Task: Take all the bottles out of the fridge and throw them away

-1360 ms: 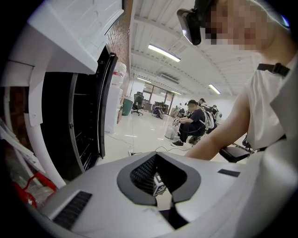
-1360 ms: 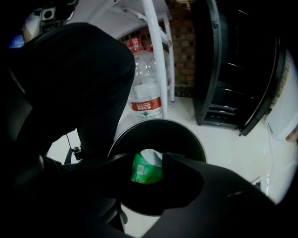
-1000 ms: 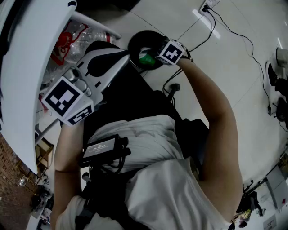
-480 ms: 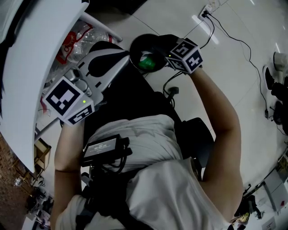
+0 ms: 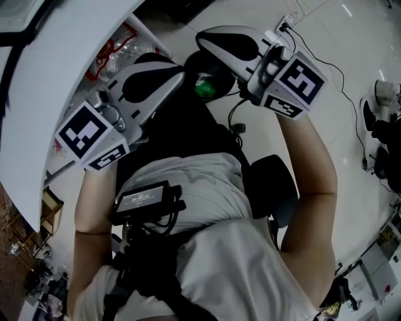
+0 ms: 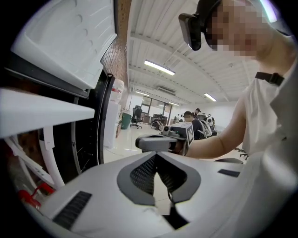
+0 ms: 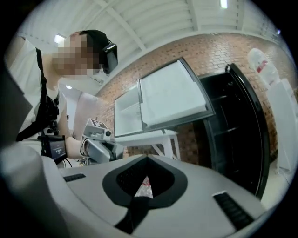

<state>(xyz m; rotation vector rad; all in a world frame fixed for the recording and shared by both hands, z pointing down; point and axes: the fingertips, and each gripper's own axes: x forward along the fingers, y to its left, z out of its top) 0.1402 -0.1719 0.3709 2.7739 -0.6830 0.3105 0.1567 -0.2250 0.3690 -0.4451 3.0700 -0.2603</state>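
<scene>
A green bottle [image 5: 203, 86] lies in the black bin [image 5: 191, 65] on the floor. My right gripper [image 5: 202, 39] hangs just above the bin with its jaws shut and nothing between them; its own view [image 7: 148, 160] shows the same. To the left of the bin my left gripper [image 5: 178, 75] is also shut and empty, as its own view [image 6: 156, 155] confirms. Clear bottles with red labels [image 5: 116, 53] lie on the shelf of the white fridge door [image 5: 56, 69]. The rest of the bin is hidden by the two grippers.
The fridge's dark open body [image 7: 233, 125] stands beside the raised door [image 7: 167, 97]. Cables [image 5: 332, 63] run over the white floor from a socket [image 5: 288, 11]. A black chair [image 5: 270, 182] stands by my right side. A small screen unit [image 5: 147, 200] hangs on my chest.
My right gripper has risen out of the bin and swung right, its jaws now pointing left. The green bottle stayed in the bin. The left gripper has barely moved.
</scene>
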